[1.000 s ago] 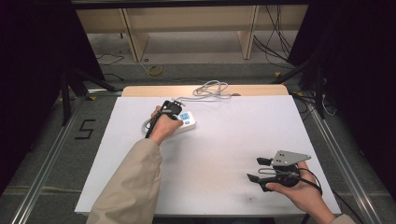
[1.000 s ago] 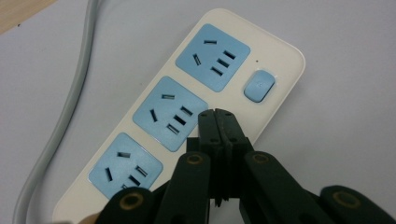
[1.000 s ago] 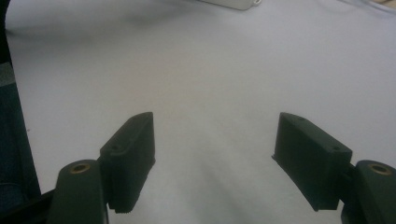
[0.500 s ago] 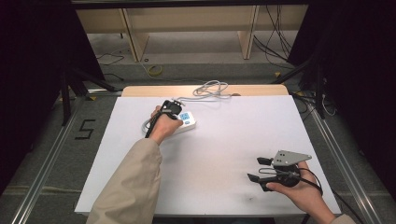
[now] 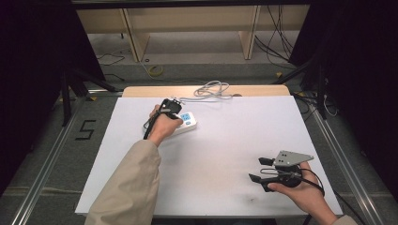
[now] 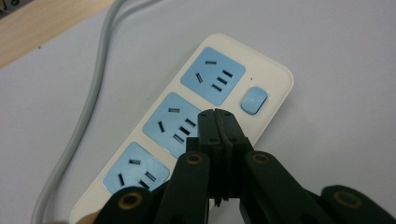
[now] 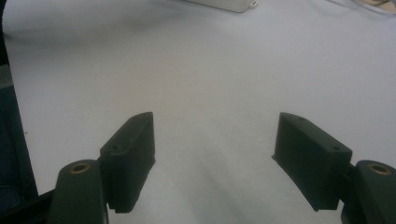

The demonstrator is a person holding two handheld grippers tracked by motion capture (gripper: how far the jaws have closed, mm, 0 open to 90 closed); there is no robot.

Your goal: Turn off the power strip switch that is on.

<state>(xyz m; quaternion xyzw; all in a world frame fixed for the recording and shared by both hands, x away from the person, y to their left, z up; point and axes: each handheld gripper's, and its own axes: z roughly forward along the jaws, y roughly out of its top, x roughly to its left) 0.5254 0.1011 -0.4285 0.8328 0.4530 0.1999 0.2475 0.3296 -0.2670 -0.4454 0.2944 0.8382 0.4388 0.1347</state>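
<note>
A cream power strip [image 6: 261,70] with three blue sockets and a blue switch [image 6: 253,100] lies on the white table; in the high view the power strip [image 5: 188,123] sits at the back left. My left gripper [image 6: 217,113] is shut with nothing between its jaws, its tips hovering over the middle socket [image 6: 173,120], beside the switch. From above, the left gripper [image 5: 172,106] sits over the strip's far end. My right gripper [image 5: 257,169] rests near the front right of the table, jaws wide apart. Bare table lies between the open jaws of the right gripper [image 7: 214,130].
The strip's grey cable [image 5: 211,91] coils at the table's back wooden edge [image 5: 141,91]; the same cable [image 6: 88,107] runs along the strip's side. White tabletop [image 5: 234,140] spreads between the two hands. Cables and shelving lie on the floor beyond.
</note>
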